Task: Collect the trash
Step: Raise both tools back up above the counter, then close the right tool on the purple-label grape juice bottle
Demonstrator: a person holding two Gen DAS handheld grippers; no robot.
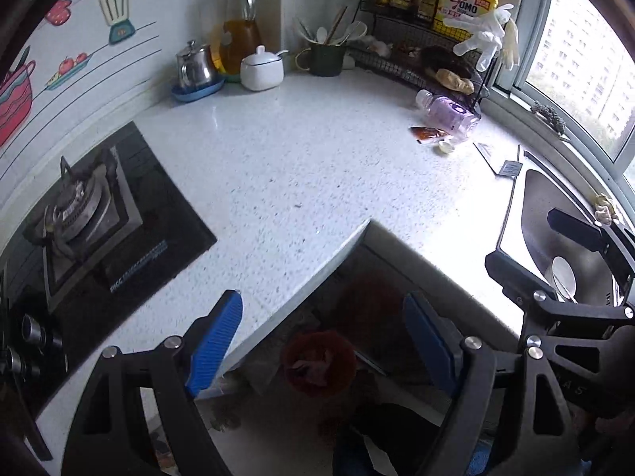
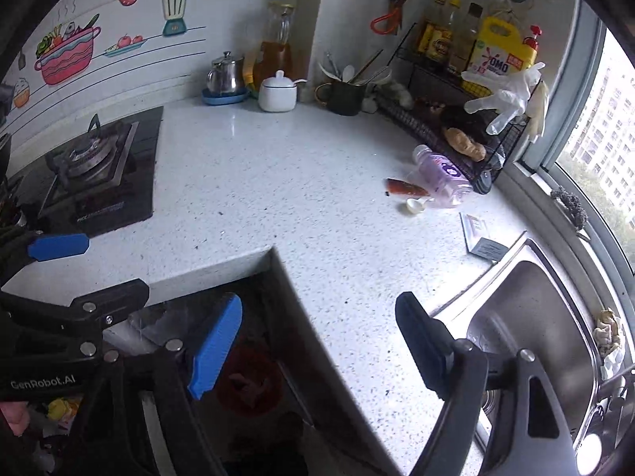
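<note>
Between pickups: left claw (image 1: 321, 341) and right claw (image 2: 321, 351) both wide open, empty, over the red bin (image 1: 317, 361) below the table (image 1: 301, 166) edge. Next: reach far corner. Left there: one bottle (image 1: 448, 113), one red sachet (image 1: 430, 133), one cap (image 1: 445, 146), two flat packets (image 1: 500, 160).

The red bin's (image 1: 317, 365) contents (dim, below the counter (image 1: 297, 166)) stay unreadable.

Black linkage arms, silver screws, blue ribbed pads (image 1: 216, 343), "GenRobot.AI" lettering
</note>
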